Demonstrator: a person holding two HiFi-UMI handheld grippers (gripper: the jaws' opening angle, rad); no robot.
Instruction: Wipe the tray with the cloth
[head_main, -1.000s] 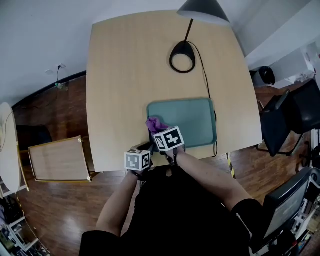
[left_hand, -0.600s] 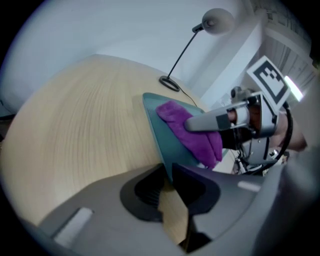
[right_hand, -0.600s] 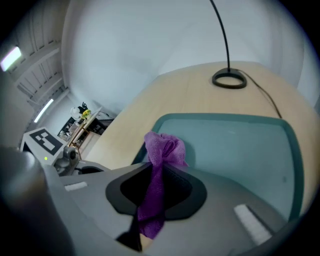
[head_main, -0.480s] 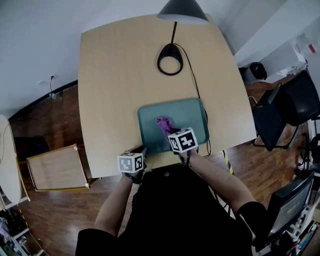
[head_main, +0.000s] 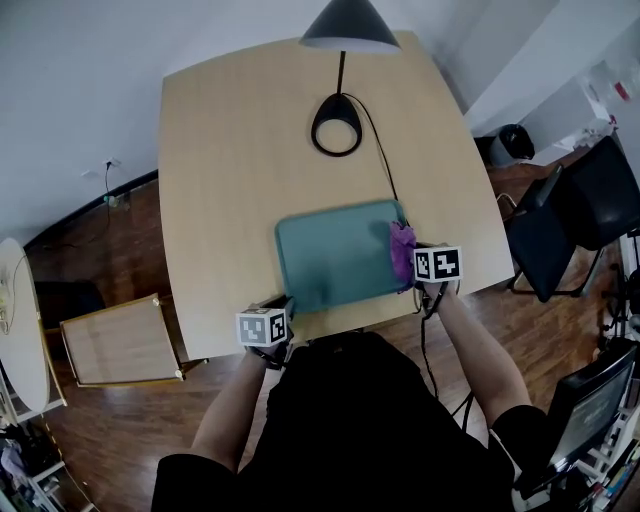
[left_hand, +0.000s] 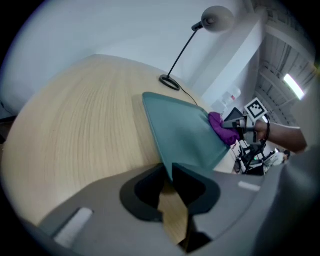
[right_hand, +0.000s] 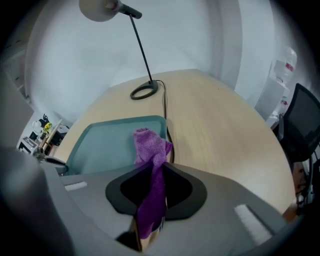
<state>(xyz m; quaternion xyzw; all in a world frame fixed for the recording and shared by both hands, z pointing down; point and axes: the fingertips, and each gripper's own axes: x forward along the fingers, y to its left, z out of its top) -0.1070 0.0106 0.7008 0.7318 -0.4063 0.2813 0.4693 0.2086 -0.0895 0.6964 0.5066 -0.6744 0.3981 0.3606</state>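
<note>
Left gripper (head_main: 283, 303) hasn't moved; jaws nearly closed and pinched on the near-left corner rim of the tray (head_main: 335, 255), pinning it to the table (head_main: 240, 150). The left gripper view shows the teal corner running straight into the gap.

What changed: the cloth (head_main: 402, 250) was at the tray's near-left a second ago and mid-tray half a second ago; it's now at the right rim, so I read that as one full left-to-right pass done.

Right gripper (head_main: 414, 262) has its jaws clamped on the purple cloth; the free end flops forward onto the tray's right edge, just beside the lamp's cable (right_hand: 164, 107).

Tray contents: only the cloth end on it; the rest of the surface is bare teal, with no crumbs or spills I can make out. Can't tell if it's clean, so I'd expect a return stroke, probably further from me — the far strip doesn't look covered yet.
</note>
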